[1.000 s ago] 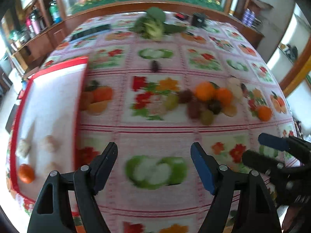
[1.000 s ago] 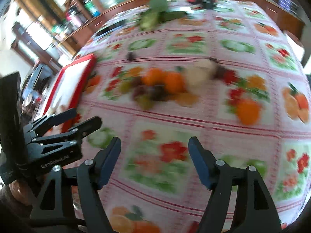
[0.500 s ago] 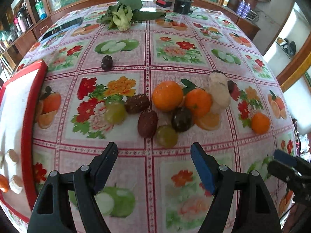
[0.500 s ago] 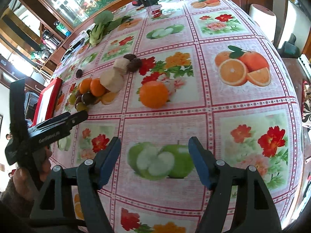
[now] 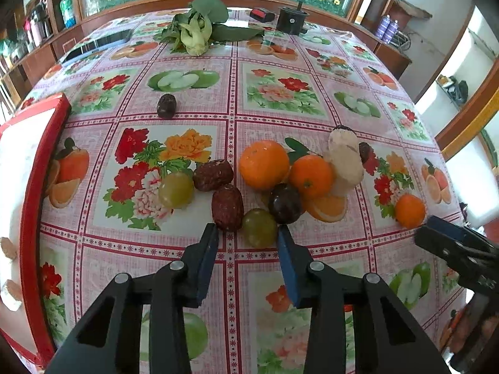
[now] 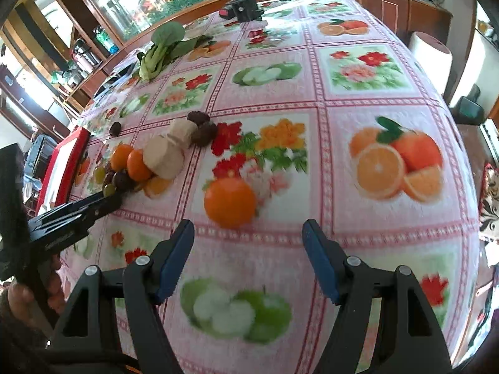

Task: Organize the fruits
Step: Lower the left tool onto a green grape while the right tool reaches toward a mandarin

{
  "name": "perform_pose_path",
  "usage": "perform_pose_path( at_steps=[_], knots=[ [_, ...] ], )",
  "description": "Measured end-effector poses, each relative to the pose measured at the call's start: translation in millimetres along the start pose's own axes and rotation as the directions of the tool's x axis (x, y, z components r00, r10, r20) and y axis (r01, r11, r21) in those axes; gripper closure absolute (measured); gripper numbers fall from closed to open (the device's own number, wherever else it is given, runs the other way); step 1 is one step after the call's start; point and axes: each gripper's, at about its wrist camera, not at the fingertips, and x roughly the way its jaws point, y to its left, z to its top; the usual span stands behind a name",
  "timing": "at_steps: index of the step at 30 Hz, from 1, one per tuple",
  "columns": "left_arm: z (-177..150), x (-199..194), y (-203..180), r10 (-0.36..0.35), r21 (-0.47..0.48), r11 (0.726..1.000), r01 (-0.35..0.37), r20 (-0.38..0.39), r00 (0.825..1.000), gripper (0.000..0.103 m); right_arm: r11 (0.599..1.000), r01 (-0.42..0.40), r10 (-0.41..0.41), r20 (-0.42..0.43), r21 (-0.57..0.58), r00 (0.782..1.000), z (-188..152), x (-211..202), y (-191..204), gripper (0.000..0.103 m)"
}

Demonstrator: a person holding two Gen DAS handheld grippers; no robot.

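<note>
A pile of fruit lies mid-table on the flowered cloth: two oranges (image 5: 264, 163), two brown dates (image 5: 227, 207), a dark plum (image 5: 285, 199), green grapes and pale peeled pieces (image 5: 343, 162). My left gripper (image 5: 247, 233) is open but narrowed. One green grape (image 5: 259, 227) sits between its fingertips, against the right pad. In the right wrist view the left gripper (image 6: 113, 199) reaches that pile from the side. My right gripper (image 6: 248, 233) is open, and a lone orange (image 6: 230, 202) lies just ahead of its fingers.
A red-rimmed white tray (image 5: 31, 187) holding a few small pieces lies at the left. A single date (image 5: 167, 106) lies farther back. Leafy greens (image 5: 196, 31), a black device (image 5: 291, 18) and a phone (image 5: 96, 43) are at the far end. The table drops away on the right.
The left gripper moved forward to the fruit pile and its jaws narrowed around a green grape. The right gripper swung right and closed in on the lone orange.
</note>
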Motion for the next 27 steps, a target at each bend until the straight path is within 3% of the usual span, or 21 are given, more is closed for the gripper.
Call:
perform_pose_path(
  at_steps=[3,7,10,13,14,27],
  knots=[
    [0.4,-0.2,1.5,-0.013,-0.008,1.0,0.013,-0.002,1.0,0.065,0.998,0.012,-0.012,0.01,-0.06,1.0,5.8,6.6,10.6,0.033],
    [-1.0,-0.6,1.3,-0.026,-0.002,1.0,0.026,0.006,1.0,0.061,0.988,0.072,-0.07,0.017,-0.139,0.997,7.8,12.9,23.5,0.066],
    [-2.3,-0.8,0.9,-0.031,-0.003,0.999,0.031,0.022,0.999,0.062,0.986,0.089,-0.086,0.027,-0.143,0.996,5.9,11.5,24.8,0.066],
    [-2.8,-1.3,4.6,-0.053,-0.011,0.998,0.054,0.028,0.998,0.073,0.991,0.069,-0.067,0.024,-0.112,0.997,2.1,7.9,21.9,0.066],
    [-3.0,-1.5,7.1,-0.105,-0.018,0.994,0.106,0.024,0.994,0.084,0.993,0.063,-0.061,0.022,-0.105,0.998,0.0,6.8,21.8,0.066],
    [-9.9,-4.2,10.0,-0.136,0.001,0.991,0.136,0.0,0.991,0.082,0.996,0.04,-0.04,0.002,-0.077,0.999,-17.0,0.2,28.0,0.065]
  ],
)
